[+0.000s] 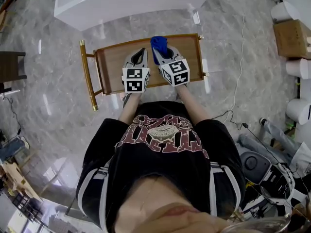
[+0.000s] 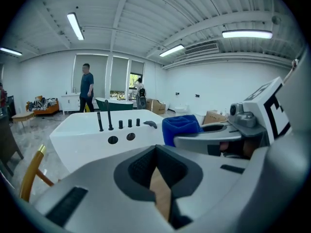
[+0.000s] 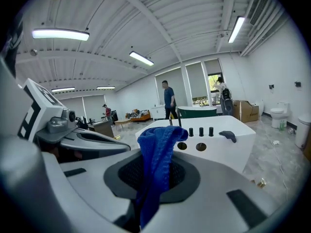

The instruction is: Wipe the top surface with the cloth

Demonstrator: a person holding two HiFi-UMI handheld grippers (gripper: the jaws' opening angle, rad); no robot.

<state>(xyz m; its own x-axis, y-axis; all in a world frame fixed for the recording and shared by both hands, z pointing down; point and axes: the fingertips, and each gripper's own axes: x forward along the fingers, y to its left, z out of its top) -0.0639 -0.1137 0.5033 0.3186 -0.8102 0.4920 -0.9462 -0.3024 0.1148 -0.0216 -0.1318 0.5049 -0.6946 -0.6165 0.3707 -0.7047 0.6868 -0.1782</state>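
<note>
Right gripper [image 3: 154, 176] pinches blue cloth [image 3: 163, 140] above wooden table [image 1: 116, 57]. Left gripper [image 2: 156, 152] jaws pressed together, empty. Shirt [image 1: 163, 135] print illegible.

- Illumination bright and even; the source is ceiling strip lights [image 3: 60, 34] high above the fingers [image 3: 233, 198].
- Windows [image 3: 212, 81] far beyond the fingers are partly washed out.
- Marble floor [image 1: 48, 106] shows white glare streaks; shadows are faint.
- Gripper views: heavy fisheye bending, black corners.
- Focus: cloth [image 3: 158, 159] between the fingers is crisp; the nearest finger surfaces are soft.
- Head view: sharp centrally, stretched at the edges.
</note>
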